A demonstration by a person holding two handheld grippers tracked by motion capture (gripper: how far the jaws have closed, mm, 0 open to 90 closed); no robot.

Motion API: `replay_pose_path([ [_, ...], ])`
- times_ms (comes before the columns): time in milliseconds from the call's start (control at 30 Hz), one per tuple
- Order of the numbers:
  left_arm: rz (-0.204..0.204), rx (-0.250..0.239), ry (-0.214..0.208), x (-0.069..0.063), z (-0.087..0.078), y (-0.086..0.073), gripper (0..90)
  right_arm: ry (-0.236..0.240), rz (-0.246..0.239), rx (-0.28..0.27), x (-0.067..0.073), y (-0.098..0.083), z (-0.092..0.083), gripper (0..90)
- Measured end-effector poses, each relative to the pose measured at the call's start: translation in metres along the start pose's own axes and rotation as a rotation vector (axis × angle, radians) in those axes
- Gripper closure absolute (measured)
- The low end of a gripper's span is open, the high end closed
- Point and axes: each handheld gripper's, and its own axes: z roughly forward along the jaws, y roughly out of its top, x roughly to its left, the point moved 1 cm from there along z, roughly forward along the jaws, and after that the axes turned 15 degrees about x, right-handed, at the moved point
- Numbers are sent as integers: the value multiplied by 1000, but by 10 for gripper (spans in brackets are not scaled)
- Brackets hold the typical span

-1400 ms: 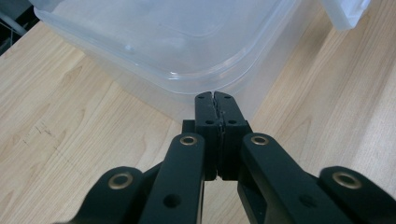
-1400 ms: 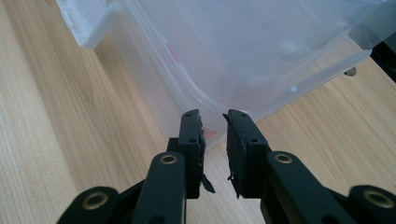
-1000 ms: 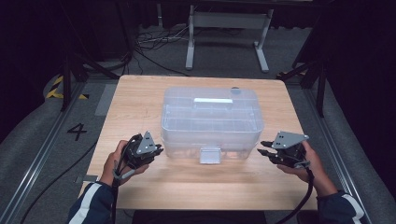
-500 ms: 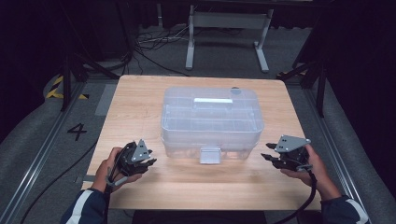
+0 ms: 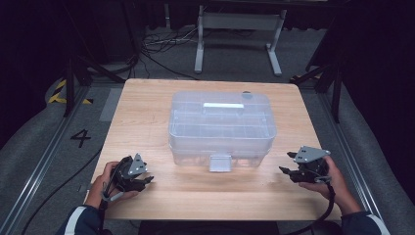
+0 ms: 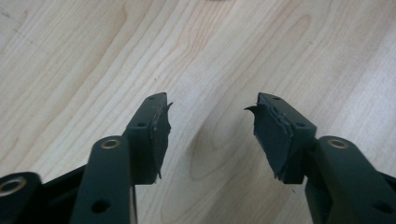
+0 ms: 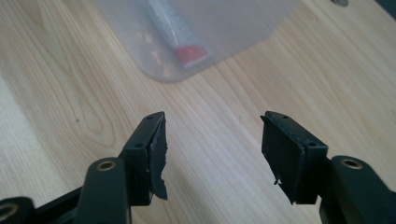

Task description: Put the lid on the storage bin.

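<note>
High view: light falls from above onto the table [image 5: 147, 117], which reads evenly bright; surroundings far and to both sides drop to near black, floor detail barely legible. Picture soft and slightly grainy overall. Clear box [image 5: 222, 128] shows mild milky glare on its lid and casts only a faint shadow on its near side.

Left gripper view: wood grain sharp in mid-frame; the black jaws at the near edge are soft. Diffuse shadow on the wood between them.

Right gripper view: bright, slightly washed-out wood at left; box corner [image 7: 205, 42] at the far edge hazy, contents blurred through its wall. Near jaws out of focus.
</note>
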Motion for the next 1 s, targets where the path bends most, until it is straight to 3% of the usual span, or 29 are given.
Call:
replay_pose_path([
  [200,-65,-20,-2,5,0,-17,334,19,99,0,-9,-26,5,373],
  [300,-89,-20,14,6,2,-24,284,12,121,-3,-12,-38,7,373],
  [400,-101,-21,-5,8,3,-31,254,13,144,3,-13,-45,10,373],
  [833,-277,-110,-93,21,9,-63,162,42,264,-20,-15,-84,23,315],
  [1000,-280,-128,-89,20,10,-66,151,69,314,-67,-17,-90,27,281],
])
